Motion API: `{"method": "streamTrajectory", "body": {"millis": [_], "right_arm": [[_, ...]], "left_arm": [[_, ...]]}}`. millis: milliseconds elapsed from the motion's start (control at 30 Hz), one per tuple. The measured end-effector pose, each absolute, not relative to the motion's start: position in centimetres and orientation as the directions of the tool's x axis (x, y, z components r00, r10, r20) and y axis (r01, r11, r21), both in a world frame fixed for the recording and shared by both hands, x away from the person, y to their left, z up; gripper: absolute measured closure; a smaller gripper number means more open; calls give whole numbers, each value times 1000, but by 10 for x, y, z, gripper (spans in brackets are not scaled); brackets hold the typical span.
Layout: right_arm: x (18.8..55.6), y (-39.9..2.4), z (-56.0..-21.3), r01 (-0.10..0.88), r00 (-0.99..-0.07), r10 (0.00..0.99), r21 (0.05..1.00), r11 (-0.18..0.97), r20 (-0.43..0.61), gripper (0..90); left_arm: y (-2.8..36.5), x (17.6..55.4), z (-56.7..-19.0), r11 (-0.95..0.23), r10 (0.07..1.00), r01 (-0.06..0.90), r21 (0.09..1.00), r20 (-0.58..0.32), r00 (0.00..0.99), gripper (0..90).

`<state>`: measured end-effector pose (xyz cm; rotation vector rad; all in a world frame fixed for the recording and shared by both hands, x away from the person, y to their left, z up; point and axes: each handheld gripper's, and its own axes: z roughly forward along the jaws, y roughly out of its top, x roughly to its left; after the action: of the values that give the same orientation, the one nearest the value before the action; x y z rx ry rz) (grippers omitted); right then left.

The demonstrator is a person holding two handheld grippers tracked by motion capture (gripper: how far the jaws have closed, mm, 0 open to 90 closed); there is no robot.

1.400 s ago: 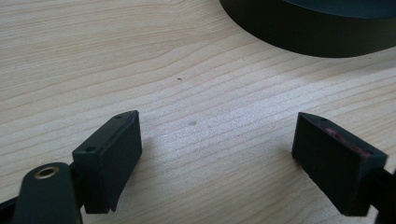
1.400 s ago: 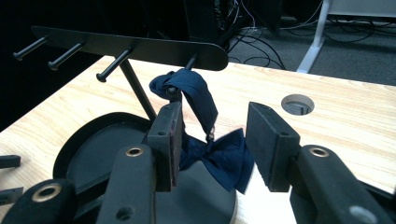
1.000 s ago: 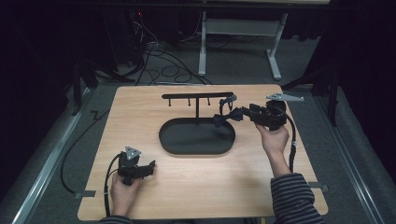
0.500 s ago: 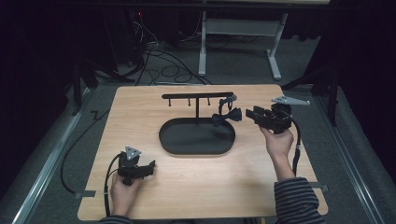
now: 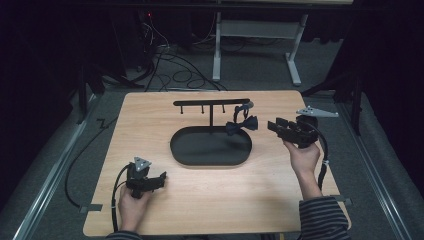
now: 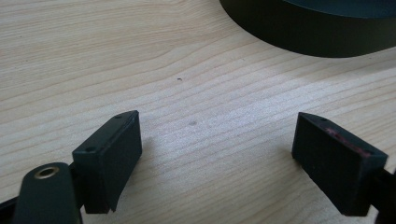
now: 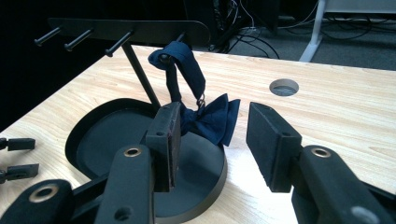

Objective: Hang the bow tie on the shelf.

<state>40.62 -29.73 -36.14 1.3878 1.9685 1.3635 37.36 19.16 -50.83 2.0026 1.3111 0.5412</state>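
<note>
The right gripper (image 7: 212,140) stands with its two black jaws apart and nothing pressed between them. Just beyond their tips, in the right gripper view, hangs the navy-blue fabric bow tie (image 7: 212,119). Its strap is looped over a peg at the near end of the black metal T-shaped hanging stand (image 7: 140,30), and the bow itself dangles free above the rim of the stand's black oval base tray (image 7: 112,135). In the high view the right gripper (image 5: 282,129) sits to the right of the bow tie (image 5: 241,125), near it but clear of it, pointing toward it across the light wooden table (image 5: 210,195).

The left gripper (image 6: 217,154) rests low over bare wood near the front left of the table, its jaws wide with nothing between them and a wall of the oval base tray (image 6: 303,37) beyond them. In the high view the left gripper (image 5: 145,180) lies well apart from the stand.

Judging from this, the step in hand is the hanging of the bow tie on the stand, and the bow tie appears to hang on its own with the right gripper released. The next move probably calls for drawing the right gripper straight back without snagging the strap, checking that the loop sits securely on its peg.
</note>
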Motion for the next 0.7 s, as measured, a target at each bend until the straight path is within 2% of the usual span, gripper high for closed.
{"method": "streamTrajectory", "body": {"millis": [700], "right_arm": [[388, -318, -370, 512, -414, 880, 859, 13, 234, 566]], "left_arm": [[192, 374, -508, -267, 913, 633, 727, -20, 408, 163]]}}
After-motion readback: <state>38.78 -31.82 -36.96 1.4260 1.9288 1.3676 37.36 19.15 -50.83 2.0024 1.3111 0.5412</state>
